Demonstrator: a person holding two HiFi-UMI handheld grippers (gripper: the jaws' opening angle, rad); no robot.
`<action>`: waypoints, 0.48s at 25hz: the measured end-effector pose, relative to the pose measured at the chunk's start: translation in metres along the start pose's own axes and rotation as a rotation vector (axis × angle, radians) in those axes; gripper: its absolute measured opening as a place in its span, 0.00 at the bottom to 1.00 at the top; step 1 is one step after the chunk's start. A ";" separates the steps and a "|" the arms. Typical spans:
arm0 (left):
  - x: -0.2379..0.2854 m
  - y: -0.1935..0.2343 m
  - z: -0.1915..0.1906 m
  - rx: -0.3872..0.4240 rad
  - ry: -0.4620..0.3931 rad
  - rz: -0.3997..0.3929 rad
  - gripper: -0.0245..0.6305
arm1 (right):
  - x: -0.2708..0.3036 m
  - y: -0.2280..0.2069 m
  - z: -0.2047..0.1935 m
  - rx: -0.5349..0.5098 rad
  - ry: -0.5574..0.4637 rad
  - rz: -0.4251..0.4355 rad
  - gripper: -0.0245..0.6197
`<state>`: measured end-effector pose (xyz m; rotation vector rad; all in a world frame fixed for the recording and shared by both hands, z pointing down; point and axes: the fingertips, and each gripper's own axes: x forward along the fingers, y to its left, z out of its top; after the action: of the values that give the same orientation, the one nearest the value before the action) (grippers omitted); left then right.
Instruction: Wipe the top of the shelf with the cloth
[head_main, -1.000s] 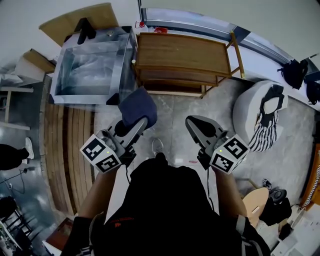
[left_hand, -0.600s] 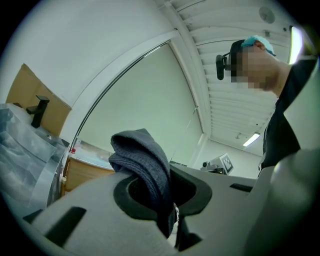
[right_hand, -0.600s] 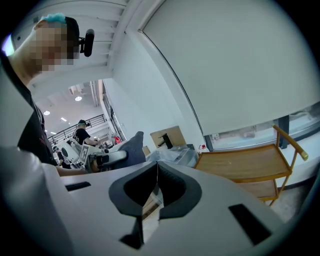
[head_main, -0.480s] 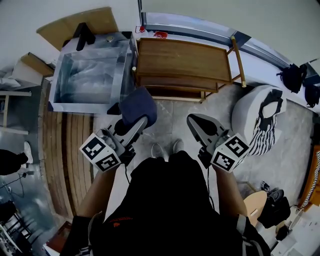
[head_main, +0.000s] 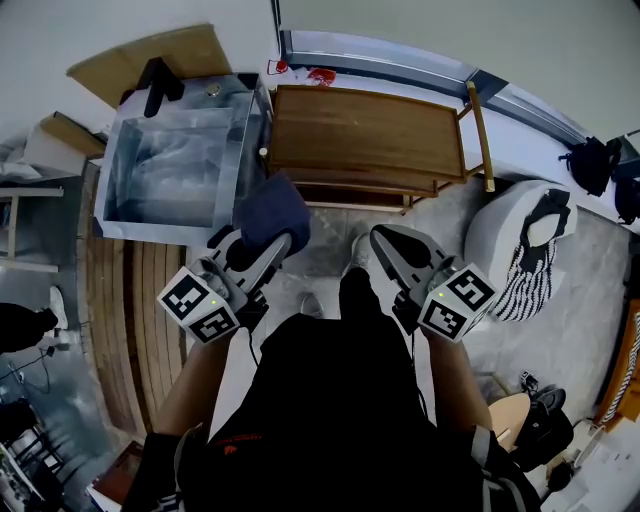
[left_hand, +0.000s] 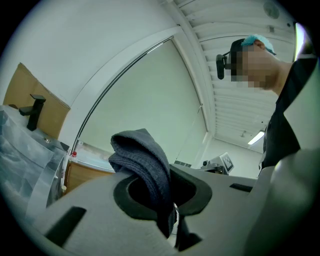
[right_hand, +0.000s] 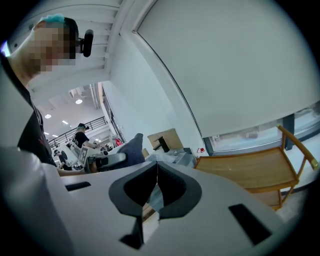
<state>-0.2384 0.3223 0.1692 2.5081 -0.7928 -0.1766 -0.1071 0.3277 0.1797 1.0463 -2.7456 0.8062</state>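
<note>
The wooden shelf (head_main: 370, 125) stands ahead of me by the wall, its top bare; it also shows in the right gripper view (right_hand: 250, 170). A dark blue cloth (head_main: 270, 212) hangs bunched from my left gripper (head_main: 275, 245), which is shut on it, a short way before the shelf's left front corner. In the left gripper view the cloth (left_hand: 145, 155) rises folded out of the jaws of the left gripper (left_hand: 167, 192). My right gripper (head_main: 382, 242) is held level beside it, short of the shelf. Its jaws meet at the right gripper's tips (right_hand: 157, 167) with nothing between them.
A plastic-wrapped steel sink unit (head_main: 175, 150) stands left of the shelf, touching its side. A white beanbag with a striped bag (head_main: 520, 245) sits on the floor at the right. Wooden slats (head_main: 130, 320) run along the floor at the left. My shoe (head_main: 358, 250) is between the grippers.
I have stepped closer to the shelf: one foot has come forward between the grippers. Both grippers keep their pose, the cloth still in the left one.
</note>
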 end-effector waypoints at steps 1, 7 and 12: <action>0.007 0.003 0.001 0.001 0.002 0.008 0.12 | 0.002 -0.007 0.003 0.002 0.000 0.006 0.05; 0.056 0.023 0.012 0.006 0.015 0.054 0.12 | 0.008 -0.061 0.031 0.019 -0.002 0.033 0.05; 0.104 0.039 0.028 0.008 0.015 0.097 0.12 | 0.008 -0.112 0.058 0.039 0.006 0.051 0.05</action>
<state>-0.1799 0.2239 0.1672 2.4690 -0.9091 -0.1213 -0.0353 0.2231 0.1816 0.9826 -2.7733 0.8721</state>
